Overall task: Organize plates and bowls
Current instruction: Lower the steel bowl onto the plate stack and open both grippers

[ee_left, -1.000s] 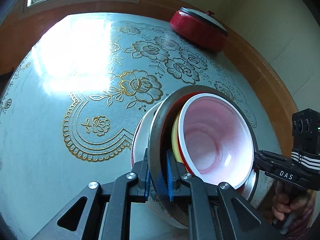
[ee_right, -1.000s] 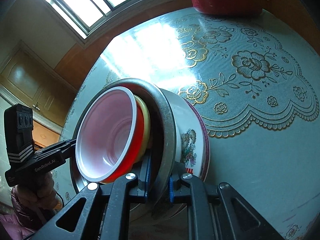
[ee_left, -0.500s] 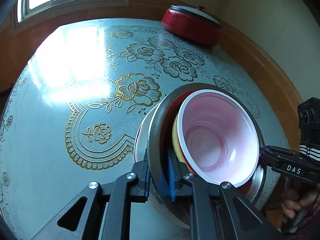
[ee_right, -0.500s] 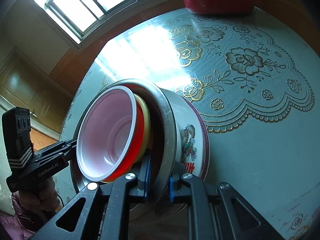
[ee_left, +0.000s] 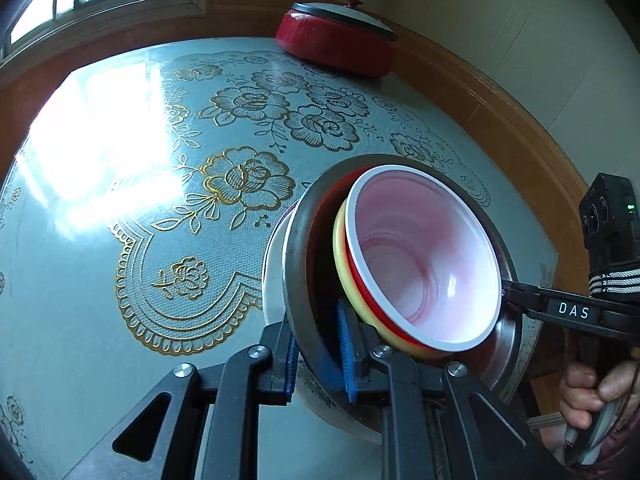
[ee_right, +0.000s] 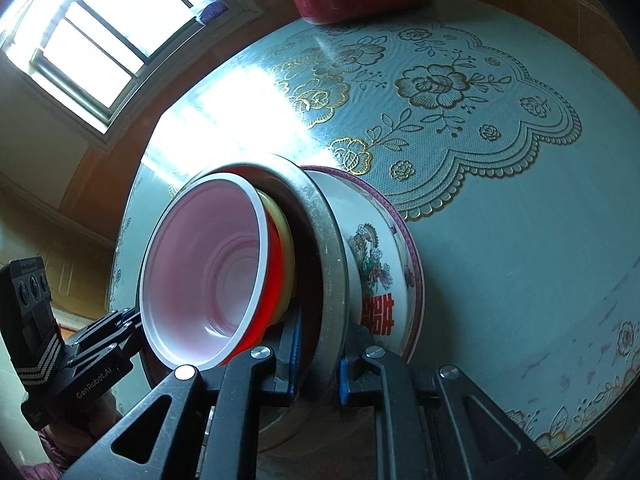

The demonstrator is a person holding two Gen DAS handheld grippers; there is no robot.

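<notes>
Closest to us, the left tongs [ee_left: 318, 344] straddle the rim of a metal bowl [ee_left: 298, 264], one blue pad on the outside wall and the other on the inside. Their jaws have just been easing apart a little, yet they stand nearly closed with the rim between the pads. The right tongs [ee_right: 319, 356] are clamped almost fully closed on the opposite side of the same rim, again one pad inside and one outside. Seen from the left wrist, a hand [ee_left: 588, 396] grips their handle at the lower right. The metal bowl is part of a nested stack tipped steeply on its side. Inside it sits a yellow bowl [ee_left: 340, 256], and inside that a red bowl [ee_left: 424, 264] with a white lining whose mouth faces the cameras. The metal bowl itself sits in a white china bowl [ee_right: 376, 264] painted with flowers, red characters and a purple rim band. We cannot tell whether the stack touches the table [ee_left: 80, 280] or hangs just above it. It is over the near part of the round top, which is covered by a pale blue cloth with gold roses. Well beyond, at the far edge, stands a red pot [ee_left: 340, 44] with a lid. Behind the table a bright window [ee_right: 100, 32] throws glare across the cloth.
</notes>
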